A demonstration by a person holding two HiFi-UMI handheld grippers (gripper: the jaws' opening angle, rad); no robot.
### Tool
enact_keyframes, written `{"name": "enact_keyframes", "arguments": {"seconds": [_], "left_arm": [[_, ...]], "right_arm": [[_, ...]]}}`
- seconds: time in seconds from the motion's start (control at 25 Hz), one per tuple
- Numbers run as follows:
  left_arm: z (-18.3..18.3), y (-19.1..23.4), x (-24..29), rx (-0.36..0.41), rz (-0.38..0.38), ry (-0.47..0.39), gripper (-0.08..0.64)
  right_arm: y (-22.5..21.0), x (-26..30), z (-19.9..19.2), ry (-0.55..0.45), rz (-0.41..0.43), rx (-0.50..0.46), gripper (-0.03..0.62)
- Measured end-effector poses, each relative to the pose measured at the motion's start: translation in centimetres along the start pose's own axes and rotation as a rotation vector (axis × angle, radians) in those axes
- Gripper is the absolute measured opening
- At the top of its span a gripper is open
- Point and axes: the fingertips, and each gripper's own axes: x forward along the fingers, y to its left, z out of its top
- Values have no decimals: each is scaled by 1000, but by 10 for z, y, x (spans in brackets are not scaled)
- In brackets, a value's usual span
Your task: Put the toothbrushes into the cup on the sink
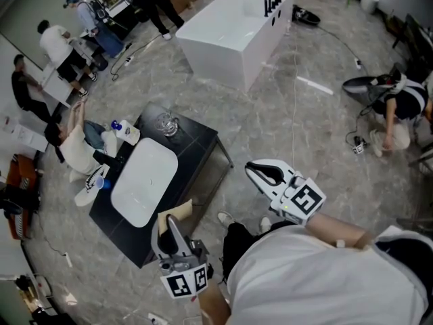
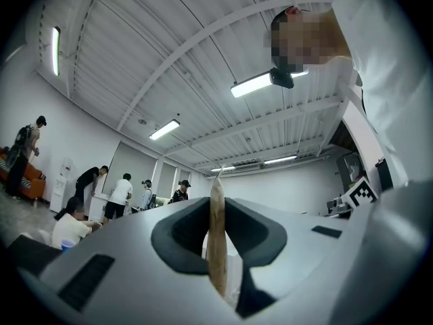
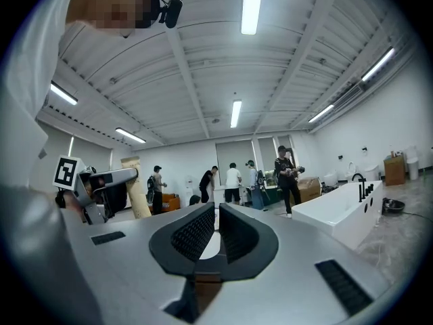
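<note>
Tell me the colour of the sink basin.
White: the sink basin is set in a black counter. The head view shows it best.

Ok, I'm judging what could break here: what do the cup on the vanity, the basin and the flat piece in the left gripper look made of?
The cup looks like clear glass: see-through, bright glints. The basin is white and smooth, likely ceramic or resin. The flat tan piece clamped in the left gripper is thin and matte: cardboard or thin wood, can't tell which.
</note>
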Motion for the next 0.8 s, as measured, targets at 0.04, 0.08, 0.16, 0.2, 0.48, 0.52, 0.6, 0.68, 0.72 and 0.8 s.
{"name": "enact_keyframes", "arguments": {"seconds": [0.04, 0.08, 0.16, 0.2, 0.48, 0.52, 0.6, 0.68, 0.72, 0.8], "left_arm": [[-2, 1, 2, -1, -4, 1, 60], [-3, 3, 3, -2, -8, 1, 60], [-8, 8, 9, -7, -17, 0, 60], [-10, 12, 13, -11, -20, 1, 60], [-15, 37, 34, -28, -28, 5, 60], [-19, 41, 35, -34, -28, 13, 60], [-27, 49, 38, -43, -25, 28, 60], [-32, 59, 43, -56, -19, 39, 60], [-34, 64, 46, -62, -17, 44, 60], [-36, 70, 54, -70, -22, 47, 60]], "right_arm": [[-1, 1, -2, 2, -6, 3, 46], [-2, 2, -4, 4, -11, 6, 46], [-5, 6, -8, 7, -24, 12, 46], [-7, 10, -9, 8, -29, 14, 46], [-12, 36, -12, 28, -49, 9, 46], [-12, 41, -15, 36, -49, 14, 46], [-8, 51, -21, 54, -40, 15, 46], [-7, 61, -24, 66, -36, 17, 46], [-7, 65, -24, 70, -39, 20, 46], [-10, 74, -24, 75, -47, 23, 46]]}}
